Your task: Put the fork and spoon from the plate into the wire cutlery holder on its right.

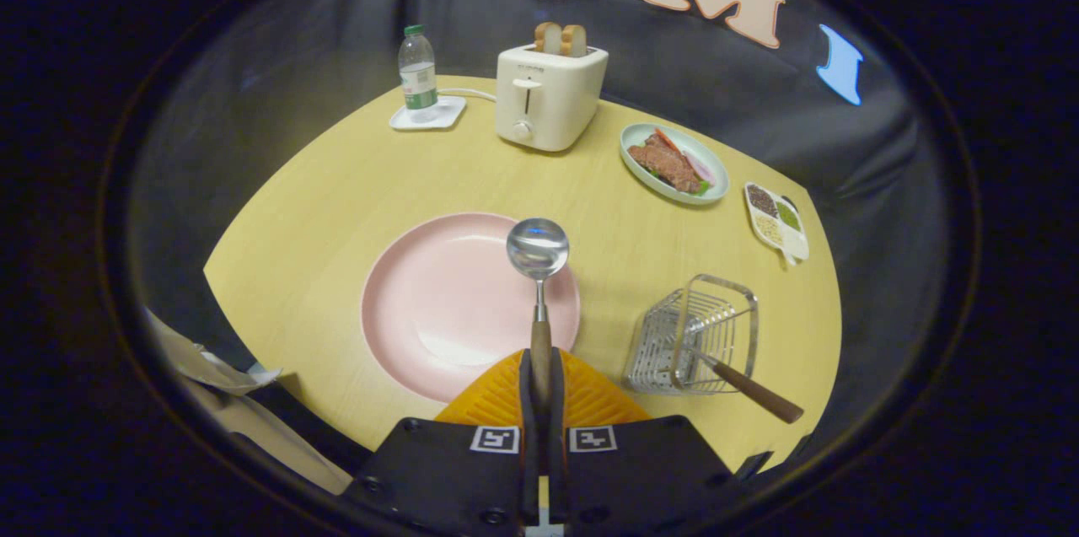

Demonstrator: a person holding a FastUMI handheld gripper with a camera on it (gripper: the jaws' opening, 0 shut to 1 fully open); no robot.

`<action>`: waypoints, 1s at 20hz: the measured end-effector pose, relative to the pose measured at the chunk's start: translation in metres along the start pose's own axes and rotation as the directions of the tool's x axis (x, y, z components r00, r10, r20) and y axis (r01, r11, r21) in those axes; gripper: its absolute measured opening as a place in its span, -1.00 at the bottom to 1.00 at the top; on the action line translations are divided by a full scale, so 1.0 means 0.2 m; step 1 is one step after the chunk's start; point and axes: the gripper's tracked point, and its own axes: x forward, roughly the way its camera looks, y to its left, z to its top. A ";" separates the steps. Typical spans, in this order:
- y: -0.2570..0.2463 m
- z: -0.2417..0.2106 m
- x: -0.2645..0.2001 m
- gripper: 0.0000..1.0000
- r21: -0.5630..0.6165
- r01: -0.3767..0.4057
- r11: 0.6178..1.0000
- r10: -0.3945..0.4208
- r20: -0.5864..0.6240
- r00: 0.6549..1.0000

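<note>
Pink plate just ahead of the gripper, a bit to its left — bare now. Gripper fingers squeezed tight on the wooden handle of the spoon, both sides pressing. Spoon pointing straight ahead, long way along the fingers, shiny bowl up over the plate's right side. Held level above the desk. Wire cutlery holder off to the right and close — fork already in it, handle leaning out. Next, probably: swing right, tip the spoon in.

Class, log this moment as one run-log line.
gripper: shut on spoon | spoon: lifted over plate | fork: already in holder | next: spoon to holder
</note>
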 end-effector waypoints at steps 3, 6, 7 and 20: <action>-0.14 0.00 -0.06 -0.85 -0.013 0.023 1.000 -0.023 -0.019 1.000; -0.29 0.01 -0.10 -0.85 -0.013 0.036 0.999 -0.037 -0.042 0.998; -0.33 0.01 -0.12 -0.85 -0.018 0.041 0.999 -0.042 -0.051 0.998; -0.62 -0.15 -0.24 -0.84 -0.112 0.020 0.994 -0.048 -0.257 0.965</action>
